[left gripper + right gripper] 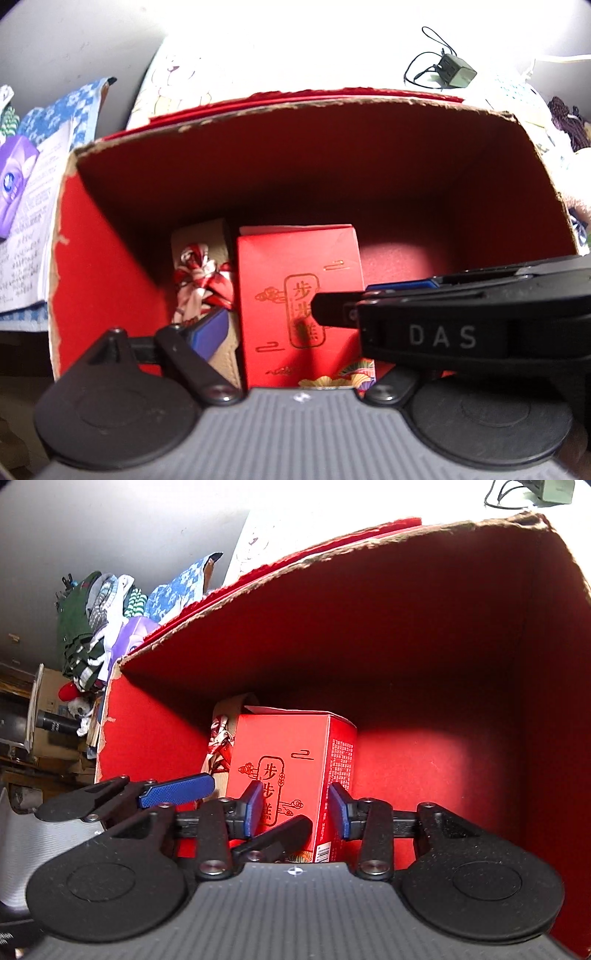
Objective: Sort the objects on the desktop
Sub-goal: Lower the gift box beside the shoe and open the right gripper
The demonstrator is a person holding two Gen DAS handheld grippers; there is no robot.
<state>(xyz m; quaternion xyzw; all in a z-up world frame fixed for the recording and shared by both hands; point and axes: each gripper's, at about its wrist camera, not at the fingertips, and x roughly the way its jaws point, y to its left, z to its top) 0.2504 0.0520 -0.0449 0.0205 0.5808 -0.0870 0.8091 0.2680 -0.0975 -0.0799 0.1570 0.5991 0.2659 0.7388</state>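
Right wrist view: the small red carton [291, 775] stands upright on the floor of the big red box [406, 635], lower centre of frame, beside a ribboned pouch [221, 734]. The right gripper [298, 808] has its fingers apart, straddling the carton without clamping it. The left gripper [280, 314] is also spread. Best move, I'd judge: lift straight up, clear of the box walls.

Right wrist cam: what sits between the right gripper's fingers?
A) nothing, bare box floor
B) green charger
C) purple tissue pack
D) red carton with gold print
D: the red carton stands in the big red box, and the right gripper has its blue pads either side of it, apart, with gaps showing.
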